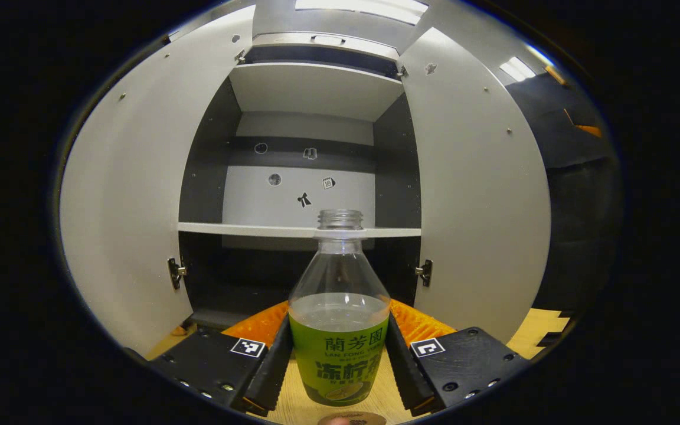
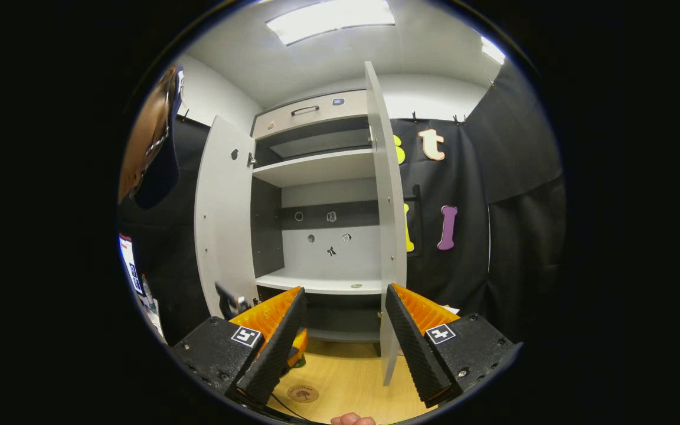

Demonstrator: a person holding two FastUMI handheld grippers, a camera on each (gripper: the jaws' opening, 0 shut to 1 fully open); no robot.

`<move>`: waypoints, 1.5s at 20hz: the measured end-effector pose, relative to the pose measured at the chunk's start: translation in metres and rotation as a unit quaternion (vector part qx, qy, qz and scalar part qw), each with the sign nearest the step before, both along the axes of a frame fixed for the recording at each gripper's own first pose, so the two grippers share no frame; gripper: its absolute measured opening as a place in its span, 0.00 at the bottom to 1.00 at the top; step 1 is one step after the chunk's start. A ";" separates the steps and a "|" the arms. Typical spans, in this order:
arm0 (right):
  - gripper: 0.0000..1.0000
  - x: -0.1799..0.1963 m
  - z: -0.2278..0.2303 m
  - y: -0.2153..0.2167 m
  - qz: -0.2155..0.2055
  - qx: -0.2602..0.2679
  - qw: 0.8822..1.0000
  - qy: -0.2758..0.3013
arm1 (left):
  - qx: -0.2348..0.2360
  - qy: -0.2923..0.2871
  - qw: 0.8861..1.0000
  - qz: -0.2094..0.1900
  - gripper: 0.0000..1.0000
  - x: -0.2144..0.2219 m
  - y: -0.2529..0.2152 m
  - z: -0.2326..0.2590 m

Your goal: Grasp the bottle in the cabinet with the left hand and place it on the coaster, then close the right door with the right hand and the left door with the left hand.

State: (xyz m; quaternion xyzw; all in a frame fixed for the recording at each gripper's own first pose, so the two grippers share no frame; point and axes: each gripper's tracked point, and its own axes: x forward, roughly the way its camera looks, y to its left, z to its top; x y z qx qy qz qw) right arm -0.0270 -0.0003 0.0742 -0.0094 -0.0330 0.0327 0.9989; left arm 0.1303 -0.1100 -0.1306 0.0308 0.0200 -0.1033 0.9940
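**Bottle held low over the surface, coaster just ahead, both doors open**

In the left gripper view, my left tool (image 1: 339,354) pinches the bottle (image 1: 339,330) at its label, both fingers against its sides; it stands upright at lower centre, uncapped. The coaster (image 1: 353,419) peeks in at the bottom edge, below the bottle. Behind it the cabinet (image 1: 307,88) gapes, the left door (image 1: 127,206) and right door (image 1: 481,195) swung wide.

In the right gripper view, my right tool (image 2: 343,336) is spread and holds nothing. The right door's (image 2: 388,236) edge faces me at centre, with open room at its right, I judge, for pushing. The coaster (image 2: 303,393) lies on the wooden surface (image 2: 352,378), lower left.
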 end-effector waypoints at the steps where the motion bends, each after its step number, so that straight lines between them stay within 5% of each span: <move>1: 0.83 0.001 -0.002 -0.001 -0.001 0.000 1.000 0.006 | 0.003 0.003 1.000 0.005 0.74 -0.006 -0.001 -0.010; 13: 0.83 0.008 -0.021 0.007 0.002 -0.016 0.998 0.056 | 0.003 0.032 0.998 0.052 0.74 -0.043 0.009 -0.096; 30: 0.84 0.011 -0.031 0.008 0.005 -0.010 0.998 0.069 | 0.002 0.028 0.998 0.053 0.77 -0.048 0.008 -0.100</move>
